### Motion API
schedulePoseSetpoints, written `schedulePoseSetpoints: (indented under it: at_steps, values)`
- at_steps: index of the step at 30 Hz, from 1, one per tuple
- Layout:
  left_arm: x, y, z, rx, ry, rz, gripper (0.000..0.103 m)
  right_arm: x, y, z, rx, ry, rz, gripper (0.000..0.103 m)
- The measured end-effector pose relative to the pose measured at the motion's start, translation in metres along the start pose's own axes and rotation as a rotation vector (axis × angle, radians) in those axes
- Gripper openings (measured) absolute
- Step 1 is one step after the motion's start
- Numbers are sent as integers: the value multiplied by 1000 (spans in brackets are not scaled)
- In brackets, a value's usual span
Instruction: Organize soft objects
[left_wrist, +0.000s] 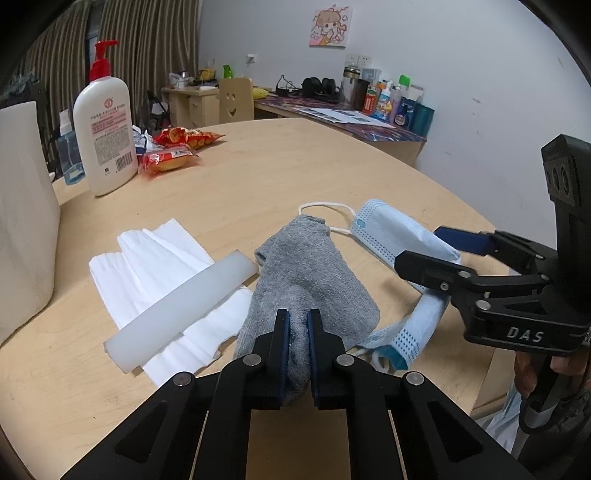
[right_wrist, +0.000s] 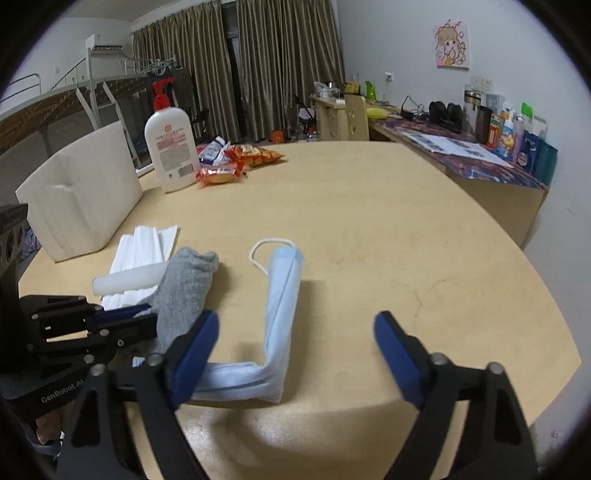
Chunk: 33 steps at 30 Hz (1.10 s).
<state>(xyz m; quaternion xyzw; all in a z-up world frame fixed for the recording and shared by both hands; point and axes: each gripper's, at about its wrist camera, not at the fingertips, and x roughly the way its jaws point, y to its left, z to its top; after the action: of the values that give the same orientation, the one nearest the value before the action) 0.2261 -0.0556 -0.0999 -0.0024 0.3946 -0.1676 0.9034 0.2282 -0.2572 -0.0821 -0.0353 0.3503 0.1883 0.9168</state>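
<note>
A grey sock (left_wrist: 310, 273) lies on the round wooden table (left_wrist: 295, 162). My left gripper (left_wrist: 298, 321) is shut on the sock's near end; it also shows in the right wrist view (right_wrist: 144, 310) at the left. A folded light-blue face mask (left_wrist: 399, 236) lies right of the sock, bent in an L (right_wrist: 280, 306). My right gripper (right_wrist: 295, 332) is open wide, low over the mask, holding nothing; in the left wrist view it (left_wrist: 424, 245) hovers above the mask. A white translucent bar (left_wrist: 181, 310) rests on white tissue paper (left_wrist: 147, 251) left of the sock (right_wrist: 184, 284).
A white foam block (right_wrist: 81, 203) stands at the table's left. A lotion pump bottle (left_wrist: 105, 125) and snack packets (left_wrist: 177, 147) sit at the back left. A cluttered desk (right_wrist: 480, 155) runs along the right wall. The table edge is near the right gripper.
</note>
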Motion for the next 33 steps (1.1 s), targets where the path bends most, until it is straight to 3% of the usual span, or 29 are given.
schedulePoseSetpoints:
  at_steps: [5,7,10,17,21,33]
  values:
    - [0,1,0,1,0,0,10,3,3,-3,-10,29,15,60]
    - [0,1,0,2,-2,1,10,3,4,-5,-13,39,15,59]
    - [0,1,-1,3,-3,1,10,6,5,-9,-13,72,37,44]
    - [-1,0,-1,1,-5,2,10,5,6,-13,-24,58,28,26]
    - [-4,0,-1,3,-27,-2,10,3,0,-14,9,39,54,24]
    - [-22,-7,-1,18,-84,-15,9,-24,-20,-6,71,-52,19,24]
